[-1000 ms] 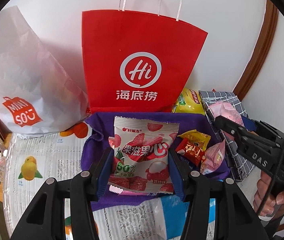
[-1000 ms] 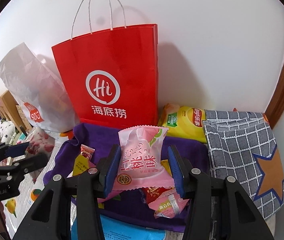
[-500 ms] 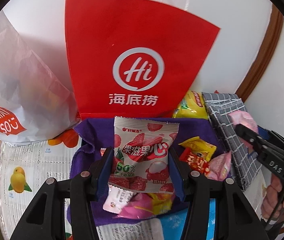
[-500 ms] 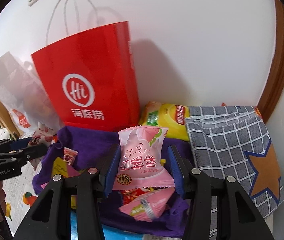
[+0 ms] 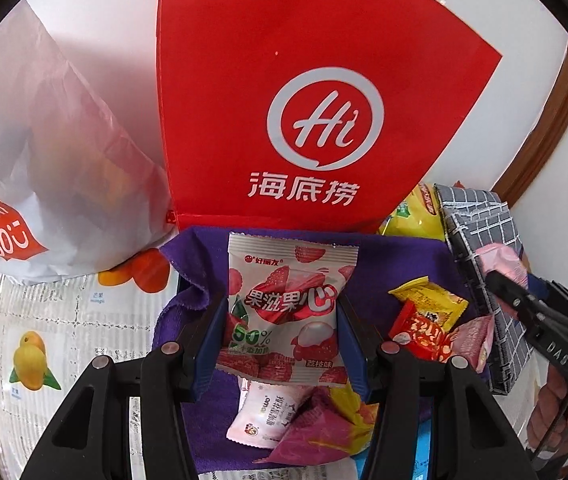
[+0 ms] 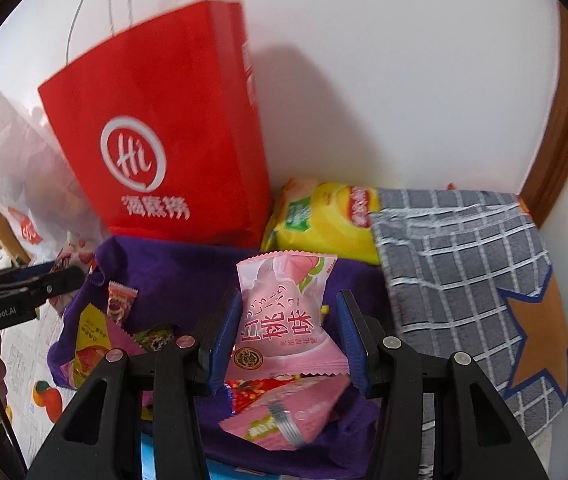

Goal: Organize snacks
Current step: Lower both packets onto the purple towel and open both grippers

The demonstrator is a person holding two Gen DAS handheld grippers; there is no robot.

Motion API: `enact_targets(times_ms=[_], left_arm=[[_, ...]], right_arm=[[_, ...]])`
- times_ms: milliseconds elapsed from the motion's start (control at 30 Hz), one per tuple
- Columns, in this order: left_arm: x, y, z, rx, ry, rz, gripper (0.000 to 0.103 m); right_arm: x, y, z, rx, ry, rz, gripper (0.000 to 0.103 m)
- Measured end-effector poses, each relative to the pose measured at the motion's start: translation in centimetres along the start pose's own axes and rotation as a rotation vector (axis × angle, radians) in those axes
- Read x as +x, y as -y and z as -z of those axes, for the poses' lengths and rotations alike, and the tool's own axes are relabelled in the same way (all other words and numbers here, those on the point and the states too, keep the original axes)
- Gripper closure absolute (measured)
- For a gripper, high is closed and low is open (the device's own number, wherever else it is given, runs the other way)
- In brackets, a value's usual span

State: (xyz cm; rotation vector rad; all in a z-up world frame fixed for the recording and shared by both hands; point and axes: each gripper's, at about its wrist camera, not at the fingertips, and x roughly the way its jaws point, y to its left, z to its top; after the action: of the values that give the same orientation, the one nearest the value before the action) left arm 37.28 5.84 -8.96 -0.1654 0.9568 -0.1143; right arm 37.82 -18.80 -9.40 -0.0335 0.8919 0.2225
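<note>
two snack packets held over the purple cloth

the left hand-held gripper (image 5: 282,340) has its blue pads pressed against both sides of a white and red lychee snack packet (image 5: 288,312), gripping it upright over a purple cloth (image 5: 388,256) spread on the tabletop (image 5: 67,328). the right hand-held gripper (image 6: 288,336) is clamped narrowly on a pink peach snack packet (image 6: 284,316), also upright and over the same cloth.

loose snacks lie on the cloth: a yellow wrapper (image 5: 430,306) and a red wrapper (image 5: 420,334) touching each other to the right of the lychee packet, a white packet (image 5: 267,410) and a magenta one (image 5: 312,436) below it. a red paper bag (image 5: 304,92) stands against the wall at the cloth's far edge, with a white plastic bag (image 5: 55,160) to its left. a yellow chip bag (image 6: 324,220) lies beside the red bag, partly under a grey checked cloth bag (image 6: 468,280) with an orange star on it.
</note>
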Motion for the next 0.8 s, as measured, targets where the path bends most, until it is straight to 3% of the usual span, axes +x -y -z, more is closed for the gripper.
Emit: enact_targets(times_ms=[333,800], left_arm=[[0.9,0.1,0.2,0.001,-0.032,-0.018,0.052],[2.3,0.5,0.7,0.002,-0.079,-0.021,0.052]], right_arm=[[3.3,-3.2,1.2,-0.062,-0.081,-0.021,0.055],[4.6,-3.6,1.7,-0.076,-0.124,-0.017,0.055]])
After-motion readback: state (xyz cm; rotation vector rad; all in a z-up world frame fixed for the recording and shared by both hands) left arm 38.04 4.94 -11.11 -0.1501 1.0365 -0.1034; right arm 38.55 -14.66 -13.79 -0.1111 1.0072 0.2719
